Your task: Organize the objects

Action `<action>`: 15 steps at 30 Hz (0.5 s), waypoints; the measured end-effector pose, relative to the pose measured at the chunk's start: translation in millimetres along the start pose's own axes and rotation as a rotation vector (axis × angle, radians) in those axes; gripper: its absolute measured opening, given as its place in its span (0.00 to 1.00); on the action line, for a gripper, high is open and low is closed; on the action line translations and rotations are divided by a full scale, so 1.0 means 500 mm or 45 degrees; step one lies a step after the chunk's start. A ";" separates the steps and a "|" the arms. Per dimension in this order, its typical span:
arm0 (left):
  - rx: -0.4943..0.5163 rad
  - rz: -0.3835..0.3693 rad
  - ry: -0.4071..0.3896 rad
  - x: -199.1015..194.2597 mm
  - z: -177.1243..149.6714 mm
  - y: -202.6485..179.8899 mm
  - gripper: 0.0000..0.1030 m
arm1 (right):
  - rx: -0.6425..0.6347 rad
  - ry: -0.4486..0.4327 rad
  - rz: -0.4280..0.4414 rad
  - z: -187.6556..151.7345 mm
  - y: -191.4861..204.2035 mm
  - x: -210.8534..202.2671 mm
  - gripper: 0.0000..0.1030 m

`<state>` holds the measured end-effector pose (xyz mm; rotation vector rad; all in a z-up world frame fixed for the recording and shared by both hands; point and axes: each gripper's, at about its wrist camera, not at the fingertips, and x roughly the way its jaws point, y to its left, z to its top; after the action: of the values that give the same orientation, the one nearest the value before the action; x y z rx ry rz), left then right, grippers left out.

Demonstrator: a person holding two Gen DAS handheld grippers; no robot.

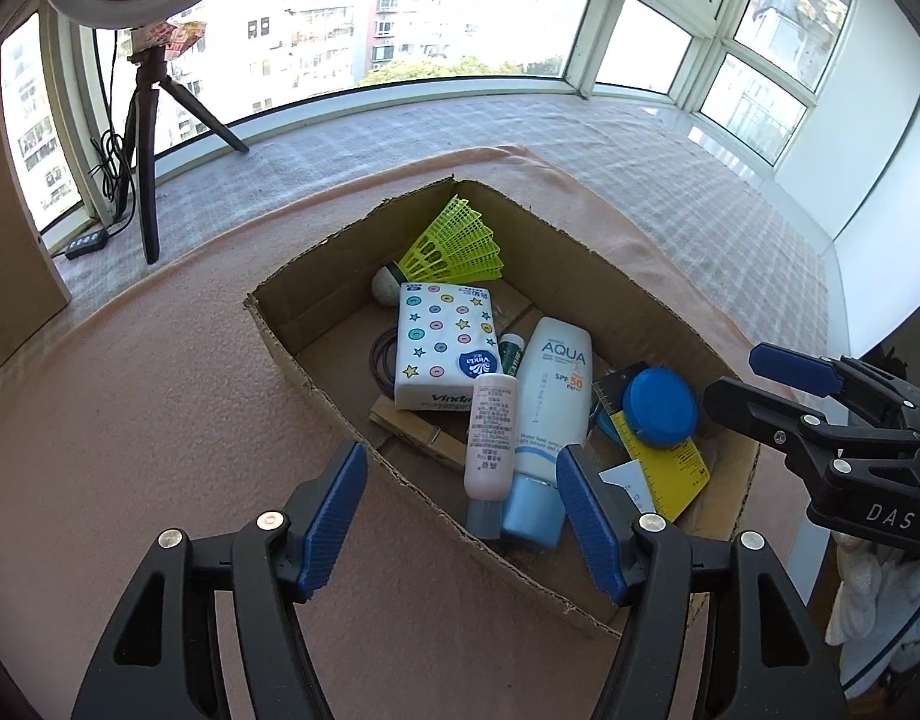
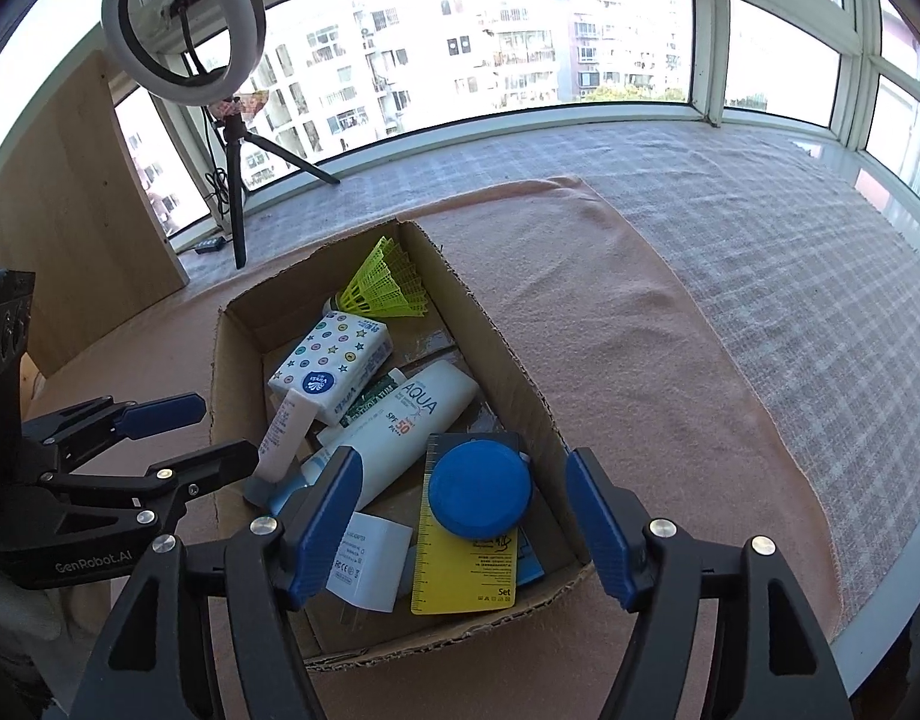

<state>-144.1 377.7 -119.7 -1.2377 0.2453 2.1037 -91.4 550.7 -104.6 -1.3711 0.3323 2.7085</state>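
Observation:
An open cardboard box lies on a pink cloth. In it are a yellow shuttlecock, a dotted tissue pack, a white AQUA sunscreen tube, a pink bottle, a blue round case on a yellow ruler card, a white adapter and a wooden clothespin. My left gripper hovers open over the box's near-left wall, above the bottle and tube caps. My right gripper is open above the blue case, holding nothing.
A ring light on a black tripod stands at the back left by the window, with a cable and a remote. A wooden board leans on the left. A checked cloth covers the sill beyond the pink cloth.

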 end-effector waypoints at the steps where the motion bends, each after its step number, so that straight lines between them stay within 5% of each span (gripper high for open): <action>1: -0.006 0.002 -0.003 -0.007 -0.004 0.005 0.67 | 0.004 -0.001 0.002 -0.002 0.002 -0.004 0.65; 15: -0.120 0.103 -0.103 -0.185 -0.091 0.117 0.67 | -0.060 -0.047 0.064 -0.022 0.123 -0.075 0.65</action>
<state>-119.6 270.2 -76.9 -1.2110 0.1643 2.2522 -71.5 489.0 -71.2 -1.3400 0.3062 2.7963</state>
